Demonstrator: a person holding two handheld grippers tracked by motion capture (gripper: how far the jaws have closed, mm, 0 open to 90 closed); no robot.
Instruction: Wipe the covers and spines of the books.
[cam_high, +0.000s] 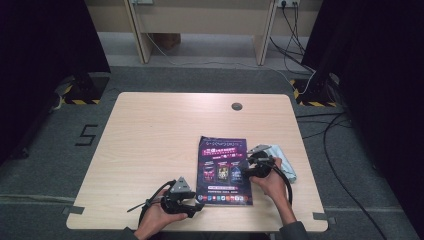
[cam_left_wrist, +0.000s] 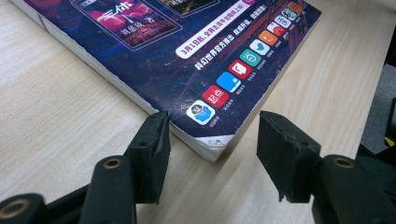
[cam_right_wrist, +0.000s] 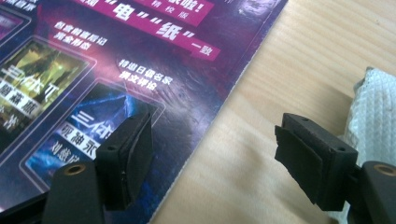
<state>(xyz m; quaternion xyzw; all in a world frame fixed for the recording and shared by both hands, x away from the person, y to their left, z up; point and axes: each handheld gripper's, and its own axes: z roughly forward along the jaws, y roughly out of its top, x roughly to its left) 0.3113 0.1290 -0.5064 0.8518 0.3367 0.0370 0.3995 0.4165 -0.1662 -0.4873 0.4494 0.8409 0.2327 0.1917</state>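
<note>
Low in the high view, the left gripper (cam_high: 196, 206) straddles the book's (cam_high: 223, 170) near left corner with jaws apart, gripping nothing; slide a jaw under cleanly before squeezing. Farther up, the right gripper (cam_high: 248, 162), likewise open-jawed, straddles the book's right edge beside a white cloth (cam_high: 282, 160).

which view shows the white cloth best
The high view: the white cloth lies on the table right of the magazine, partly behind the right gripper. The right gripper view shows only its quilted edge. The left gripper view looks at the magazine's corner.
</note>
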